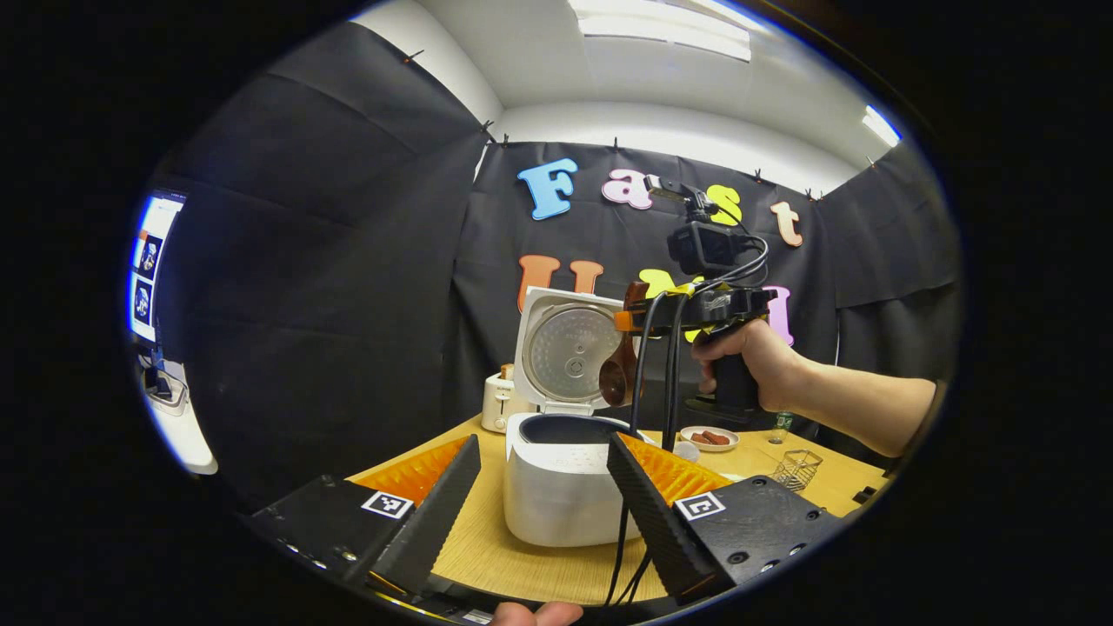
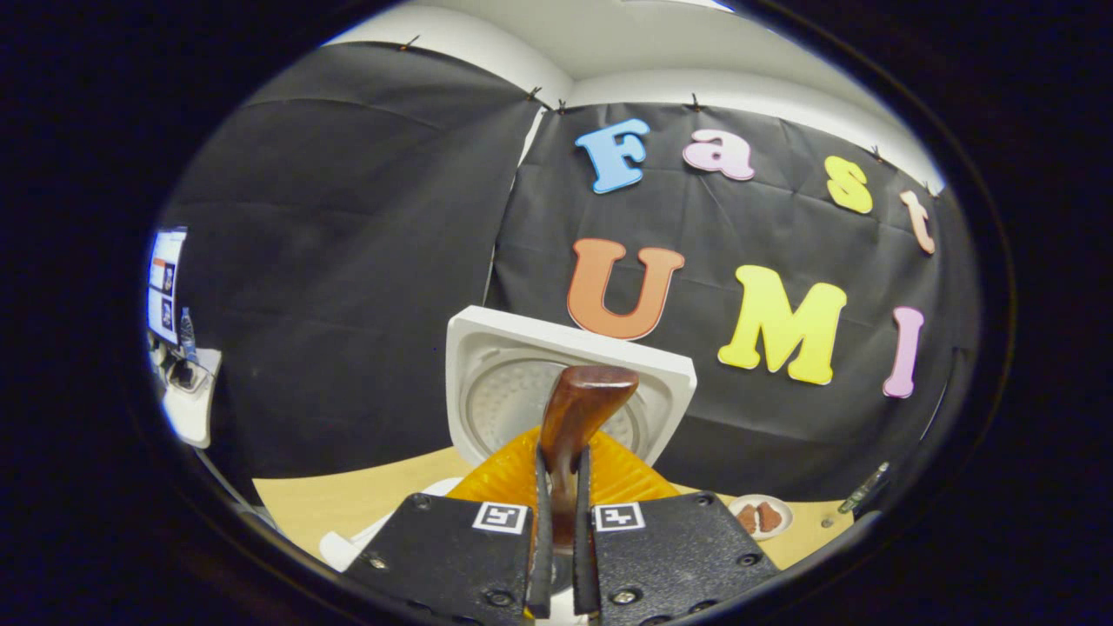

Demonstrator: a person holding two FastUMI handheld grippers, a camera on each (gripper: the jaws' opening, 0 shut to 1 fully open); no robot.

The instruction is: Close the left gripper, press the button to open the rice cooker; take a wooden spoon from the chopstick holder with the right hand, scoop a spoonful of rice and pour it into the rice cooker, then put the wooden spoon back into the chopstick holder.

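Observation:
The white rice cooker [image 1: 556, 491] stands on the wooden table [image 1: 522, 565] with its lid [image 1: 569, 348] raised. My left gripper [image 1: 543, 445] is open, and its fingers straddle the cooker's front without touching it. Above and behind the cooker a hand [image 1: 756, 361] holds my right gripper [image 1: 628, 320], shut on the wooden spoon [image 1: 619, 374], whose bowl hangs down over the pot's right rim. In the right gripper view the right gripper [image 2: 561, 465] clamps the spoon [image 2: 578, 404] in front of the cooker lid [image 2: 487, 382]. The wire chopstick holder [image 1: 796, 469] sits at the table's right.
A small white toaster [image 1: 500, 400] stands behind the cooker on the left. A plate of sausages [image 1: 709, 437] lies right of the cooker, and is the plate [image 2: 761, 517] at lower right. Black cables [image 1: 648, 409] hang from the right gripper.

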